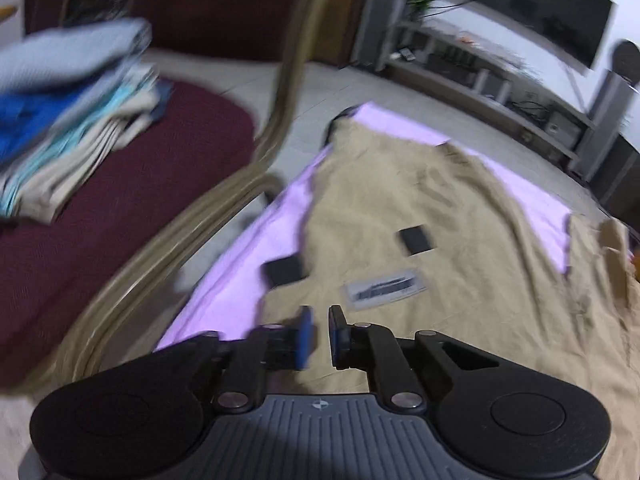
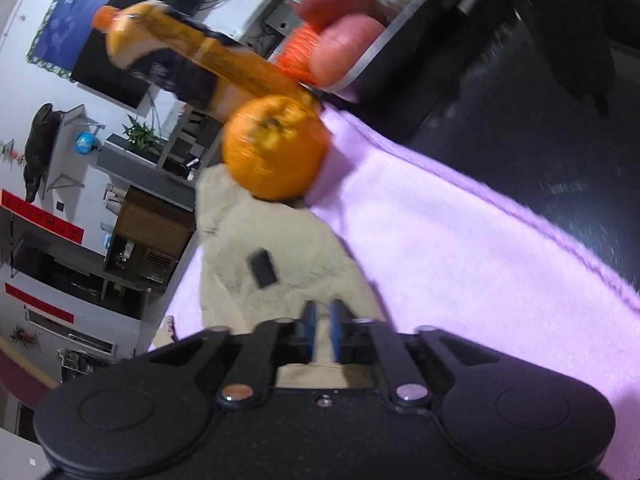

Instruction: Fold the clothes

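Note:
A tan garment (image 1: 420,208) lies spread on a lilac cloth (image 1: 248,256) over the table, with dark patches and a grey label (image 1: 384,290) on it. My left gripper (image 1: 319,332) hovers over its near edge, jaws nearly closed with a narrow gap, holding nothing. In the right wrist view the tan garment (image 2: 272,264) lies on the lilac cloth (image 2: 460,264). My right gripper (image 2: 322,330) is above the garment's edge, jaws nearly closed, a small gap between the blue pads, nothing gripped.
A pile of folded clothes (image 1: 68,120) sits on a maroon chair (image 1: 132,208) at left. An orange (image 2: 276,148), an orange bottle (image 2: 200,52) and a fruit tray with apples (image 2: 340,32) stand at the table's far end. A TV shelf (image 1: 500,80) is behind.

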{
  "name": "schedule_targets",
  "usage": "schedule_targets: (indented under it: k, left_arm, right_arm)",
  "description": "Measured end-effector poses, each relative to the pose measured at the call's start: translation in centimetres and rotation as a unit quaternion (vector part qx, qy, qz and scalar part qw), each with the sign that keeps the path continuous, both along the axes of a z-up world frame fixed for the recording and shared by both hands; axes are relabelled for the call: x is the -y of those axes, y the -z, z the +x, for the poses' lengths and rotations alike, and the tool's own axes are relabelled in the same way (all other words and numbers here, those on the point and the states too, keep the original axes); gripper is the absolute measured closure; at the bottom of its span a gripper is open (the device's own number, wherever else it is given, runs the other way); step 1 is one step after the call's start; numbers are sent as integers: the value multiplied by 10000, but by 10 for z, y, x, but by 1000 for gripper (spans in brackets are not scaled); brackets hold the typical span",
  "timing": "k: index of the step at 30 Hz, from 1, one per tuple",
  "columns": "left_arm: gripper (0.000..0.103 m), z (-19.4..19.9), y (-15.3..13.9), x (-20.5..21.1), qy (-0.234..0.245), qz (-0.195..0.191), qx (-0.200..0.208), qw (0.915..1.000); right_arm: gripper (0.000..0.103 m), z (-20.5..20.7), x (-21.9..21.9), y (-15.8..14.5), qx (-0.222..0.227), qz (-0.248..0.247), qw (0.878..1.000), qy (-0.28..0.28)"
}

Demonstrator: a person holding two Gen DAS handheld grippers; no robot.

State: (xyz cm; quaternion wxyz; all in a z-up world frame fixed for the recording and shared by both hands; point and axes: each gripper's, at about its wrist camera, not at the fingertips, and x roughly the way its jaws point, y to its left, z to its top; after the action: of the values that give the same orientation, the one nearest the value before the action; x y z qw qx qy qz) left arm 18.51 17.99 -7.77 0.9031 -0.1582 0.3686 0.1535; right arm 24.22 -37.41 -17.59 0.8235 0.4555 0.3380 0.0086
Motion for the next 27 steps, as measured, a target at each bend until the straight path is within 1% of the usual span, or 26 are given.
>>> schedule_targets:
  k: [3, 6, 9, 10, 11, 12, 13, 14, 15, 16, 17, 18, 19, 20, 21, 22, 23, 24, 26, 27]
  left_arm:
    - [93, 12, -10, 20, 463, -224, 179, 9985]
    - [93, 33, -5, 50, 1042, -263, 97, 9942]
    - [92, 53, 11, 78, 1498, -213, -149, 9884]
    - [90, 58, 17, 85, 1572, -171, -232, 9871]
    - [90, 63, 23, 88, 1568, -97, -302, 9871]
    - [90, 67, 28, 88, 1494, -6, -345, 9882]
    - [89, 68, 31, 84, 1374, 72, -314, 9900]
    - [90, 69, 33, 79, 1248, 117, -275, 9917]
    - [90, 69, 33, 70, 1102, 36, -208, 9937]
    - [90, 69, 33, 61, 917, 12, -154, 9957]
    - [91, 67, 30, 50, 611, 189, -132, 9979]
    - [90, 66, 28, 38, 463, 206, -57, 9987]
    - [90, 64, 26, 24, 453, -110, 16, 9989]
    - [91, 62, 24, 14, 425, -319, 84, 9986]
    - [91, 60, 18, 13, 325, -114, 134, 9993]
    - [102, 59, 11, 13, 247, 118, 195, 9994]
    - [97, 57, 3, 16, 298, 391, 320, 9983]
    - [96, 56, -5, 18, 512, 371, 495, 9968]
    - [85, 59, -15, 22, 930, 223, 723, 9928]
    - [85, 64, -17, 27, 1053, 360, 733, 9911]
  right_arm:
    - [84, 15, -33, -28, 242, 150, 9981, -537]
    - [83, 34, -85, -40, 247, 352, 9884, -1453]
    - [81, 53, -141, -30, -12, 474, 9702, -2377]
    - [81, 60, -157, -25, -106, 475, 9638, -2623]
    - [81, 66, -173, -19, -201, 476, 9566, -2867]
    - [81, 71, -183, -14, -281, 497, 9520, -3007]
    - [81, 76, -189, -8, -347, 483, 9501, -3063]
    - [83, 82, -192, -3, -388, 345, 9513, -3038]
    - [87, 83, -184, 2, -382, 263, 9566, -2877]
    - [103, 85, -174, 7, -368, 194, 9622, -2693]
    - [103, 86, -164, 12, -354, 126, 9673, -2507]
    - [103, 84, -147, 14, -338, 184, 9765, -2122]
    - [103, 83, -129, 15, -320, 265, 9846, -1697]
    - [103, 81, -113, 13, -331, 206, 9903, -1337]
    - [103, 79, -100, 10, -350, 132, 9932, -1098]
    - [101, 78, -95, 4, -320, 59, 9943, -1017]
    - [95, 77, -91, -2, -282, -16, 9950, -962]
    - [94, 77, -94, -9, -169, -24, 9943, -1057]
    - [89, 83, -120, -21, 95, -32, 9876, -1568]
    - [88, 87, -133, -27, 227, -36, 9828, -1833]
